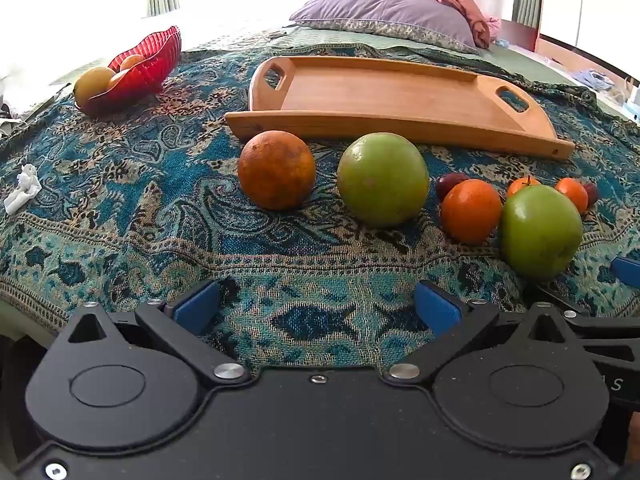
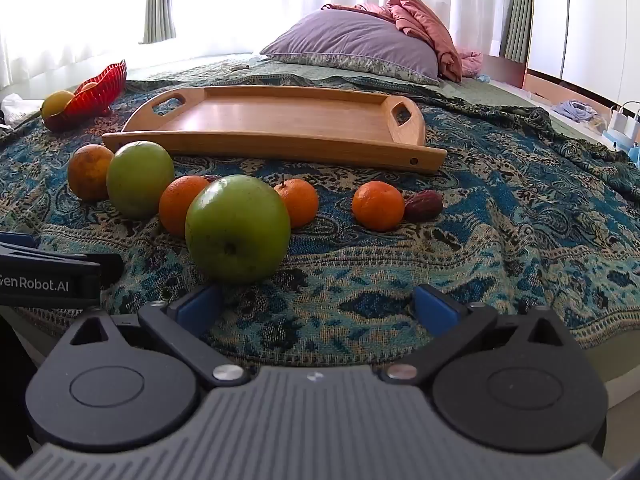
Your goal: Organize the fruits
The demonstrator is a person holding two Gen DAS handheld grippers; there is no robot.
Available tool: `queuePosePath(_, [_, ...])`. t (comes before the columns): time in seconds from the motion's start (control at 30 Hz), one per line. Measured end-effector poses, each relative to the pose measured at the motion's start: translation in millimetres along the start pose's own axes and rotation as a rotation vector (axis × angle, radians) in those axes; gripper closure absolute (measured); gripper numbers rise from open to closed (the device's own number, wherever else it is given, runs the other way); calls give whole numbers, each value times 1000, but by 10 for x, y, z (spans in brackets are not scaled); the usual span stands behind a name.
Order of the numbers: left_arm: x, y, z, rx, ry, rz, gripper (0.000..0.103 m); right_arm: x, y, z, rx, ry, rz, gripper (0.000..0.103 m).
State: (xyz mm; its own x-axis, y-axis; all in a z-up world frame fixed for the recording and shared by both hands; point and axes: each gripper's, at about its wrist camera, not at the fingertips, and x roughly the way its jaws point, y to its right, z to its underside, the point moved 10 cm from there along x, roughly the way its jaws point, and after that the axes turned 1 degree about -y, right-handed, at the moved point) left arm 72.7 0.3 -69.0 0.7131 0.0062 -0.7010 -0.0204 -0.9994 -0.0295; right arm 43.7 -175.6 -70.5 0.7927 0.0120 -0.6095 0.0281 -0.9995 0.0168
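Observation:
Several fruits lie on a patterned blue bedspread in front of an empty wooden tray (image 1: 400, 96) (image 2: 280, 120). A dull orange (image 1: 276, 170) (image 2: 89, 172), a pale green apple (image 1: 382, 179) (image 2: 140, 178), a bright orange (image 1: 470, 211) (image 2: 180, 204), a second green apple (image 1: 540, 231) (image 2: 238, 228), two small tangerines (image 2: 298, 202) (image 2: 378, 206) and two dark plums (image 1: 450, 184) (image 2: 424, 205) form a row. My left gripper (image 1: 318, 310) is open and empty, short of the fruit. My right gripper (image 2: 318, 308) is open and empty, just right of the near green apple.
A red bowl (image 1: 146, 66) (image 2: 98, 88) holding yellow and orange fruit sits at the far left. A crumpled white tissue (image 1: 24, 192) lies on the left. A purple pillow (image 2: 352, 44) and pink bedding lie behind the tray. The bed edge runs close below both grippers.

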Motion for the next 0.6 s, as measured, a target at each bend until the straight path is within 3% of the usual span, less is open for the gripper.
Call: queuePosePath(0.6, [-1,1,-3,-4,3,2,0,-4,-4,1,-2,5,2,0])
